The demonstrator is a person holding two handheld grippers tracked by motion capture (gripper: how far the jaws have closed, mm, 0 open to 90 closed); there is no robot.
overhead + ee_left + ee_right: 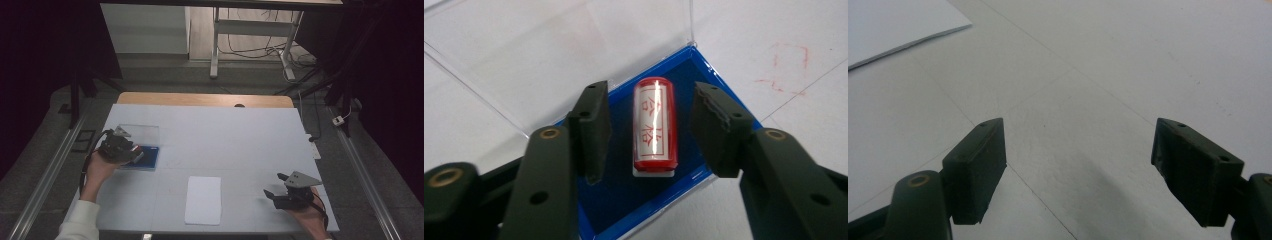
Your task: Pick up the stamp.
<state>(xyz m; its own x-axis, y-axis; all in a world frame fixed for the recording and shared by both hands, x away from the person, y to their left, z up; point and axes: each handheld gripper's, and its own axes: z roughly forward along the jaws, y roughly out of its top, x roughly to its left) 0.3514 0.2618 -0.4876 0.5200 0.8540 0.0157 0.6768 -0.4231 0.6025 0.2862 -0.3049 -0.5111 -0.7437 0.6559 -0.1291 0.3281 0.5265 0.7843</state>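
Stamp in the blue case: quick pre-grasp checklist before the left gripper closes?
1. Clear lid open and out of the way: ok, folded back flat behind the case.
2. Left gripper open: ok, both jaws stand apart from the red stamp, no contact.
3. Stamp centred between the jaws: ok, a gap shows on each side.
4. Stamp seated in the blue case: ok, lying flat on the lining.
5. Jaw depth over the stamp: cannot tell.
6. Right gripper clear of the work: ok, open over bare table, right of the white sheet.
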